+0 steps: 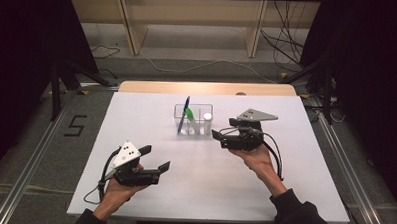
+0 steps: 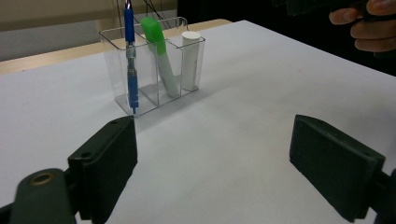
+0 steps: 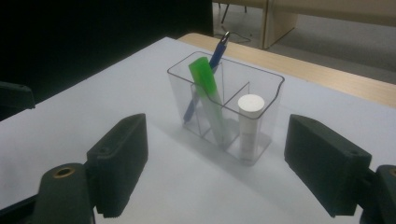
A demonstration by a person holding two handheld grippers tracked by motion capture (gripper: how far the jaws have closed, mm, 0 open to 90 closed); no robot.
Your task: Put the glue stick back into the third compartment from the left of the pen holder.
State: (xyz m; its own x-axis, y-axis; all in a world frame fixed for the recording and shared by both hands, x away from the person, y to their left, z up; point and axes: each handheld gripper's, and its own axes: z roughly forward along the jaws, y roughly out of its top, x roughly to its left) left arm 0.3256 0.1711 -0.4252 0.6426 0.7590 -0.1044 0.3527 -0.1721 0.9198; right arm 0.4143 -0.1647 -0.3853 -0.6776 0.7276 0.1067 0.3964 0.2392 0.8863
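A clear plastic organizer (image 1: pixel 192 120) is standing upright on the white table (image 1: pixel 194 187), toward its far middle. A blue pen (image 1: pixel 184 114) and a green-capped marker (image 1: pixel 191 117) are leaning inside it; a white cylinder (image 1: pixel 207 121) is standing in the end compartment.

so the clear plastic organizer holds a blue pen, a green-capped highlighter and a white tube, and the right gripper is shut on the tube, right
Not quite: the right gripper is open and holds nothing, as the right gripper view shows. The clear plastic organizer does hold the blue pen, green-capped highlighter and white tube.

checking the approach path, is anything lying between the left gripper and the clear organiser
Nothing: in the left gripper view, bare white table runs from the open left gripper to the clear organiser.
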